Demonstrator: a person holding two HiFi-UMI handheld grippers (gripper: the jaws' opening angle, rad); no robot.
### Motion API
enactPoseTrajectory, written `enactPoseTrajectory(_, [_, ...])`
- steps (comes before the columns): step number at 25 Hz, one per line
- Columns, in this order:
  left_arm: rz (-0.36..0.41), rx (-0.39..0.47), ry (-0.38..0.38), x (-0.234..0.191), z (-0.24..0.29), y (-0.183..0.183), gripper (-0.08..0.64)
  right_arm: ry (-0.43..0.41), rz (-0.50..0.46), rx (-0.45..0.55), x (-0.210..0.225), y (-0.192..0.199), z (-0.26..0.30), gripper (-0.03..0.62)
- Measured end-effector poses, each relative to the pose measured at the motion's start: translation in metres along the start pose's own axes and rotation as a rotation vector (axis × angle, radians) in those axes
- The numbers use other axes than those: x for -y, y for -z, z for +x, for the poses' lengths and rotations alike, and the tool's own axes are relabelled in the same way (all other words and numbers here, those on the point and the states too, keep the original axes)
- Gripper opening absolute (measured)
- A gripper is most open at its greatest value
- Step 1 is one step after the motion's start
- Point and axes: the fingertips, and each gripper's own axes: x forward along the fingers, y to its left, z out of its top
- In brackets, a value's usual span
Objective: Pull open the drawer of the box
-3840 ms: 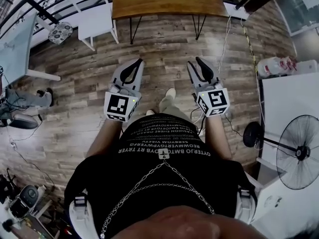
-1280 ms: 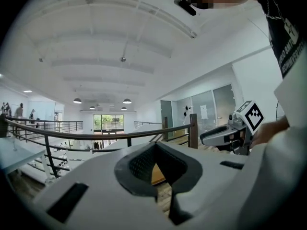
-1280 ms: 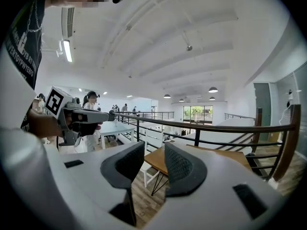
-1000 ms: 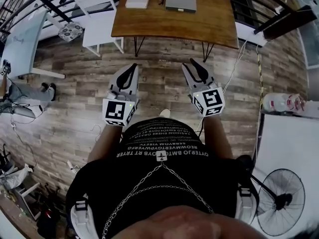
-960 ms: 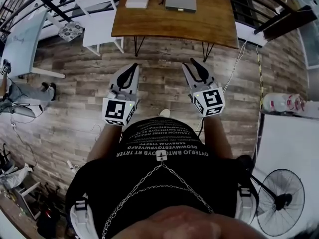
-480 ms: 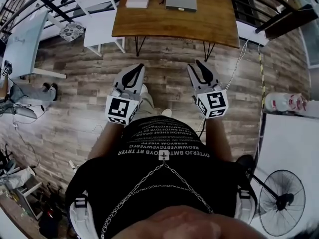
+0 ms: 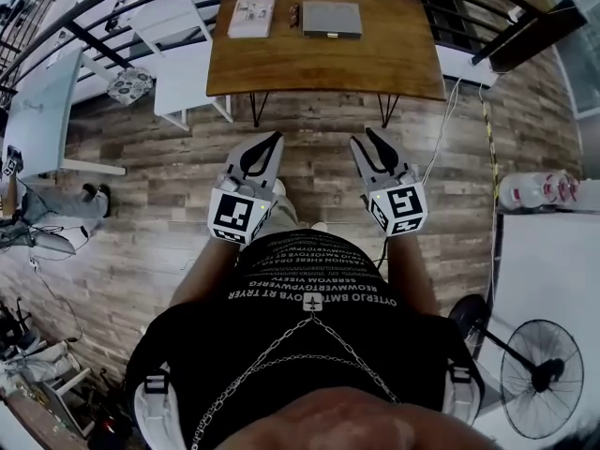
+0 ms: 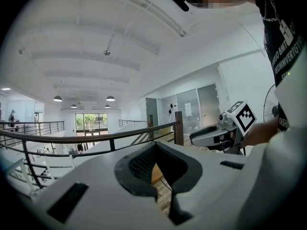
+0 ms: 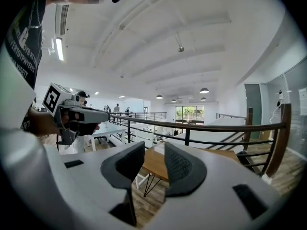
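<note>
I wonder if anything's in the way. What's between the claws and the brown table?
Just bare wooden floor, seen in the head view. The left claw and right claw hang short of the table.

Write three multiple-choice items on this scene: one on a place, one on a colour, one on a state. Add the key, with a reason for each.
1. Where does the grey box lie?
A) on the wooden table
B) on the floor
C) on a shelf

2. What colour is the chair beside the table?
A) red
B) white
C) black

3. How do the jaws of the right gripper stand?
A) clamped on a drawer handle
B) pressed together
C) apart, with nothing between them

Key:
1 A: the head view shows the box on the tabletop.
2 B: its seat and back are white.
3 C: the right gripper view shows only the far table through the gap.
</note>
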Motion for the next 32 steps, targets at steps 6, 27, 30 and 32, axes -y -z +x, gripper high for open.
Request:
enactPoseTrajectory(6, [-0.004,0.013,0.027,-0.028,0.025,-0.010,0.005,0.013,0.007,-0.008,0.011,-0.010,0.030,0.124])
enactPoseTrajectory(27, [-0.021,0.008,0.069,-0.145,0.086,0.001,0.005,0.039,0.002,-0.029,0.026,-0.036,0.153,0.124])
enactPoseTrajectory(30, [-0.023,0.008,0.078,-0.161,0.092,0.001,0.005,0.045,0.002,-0.033,0.025,-0.041,0.170,0.124])
enactPoseTrajectory(32, [-0.027,0.012,0.087,-0.175,0.098,-0.001,0.005,0.050,0.003,-0.039,0.026,-0.045,0.185,0.124])
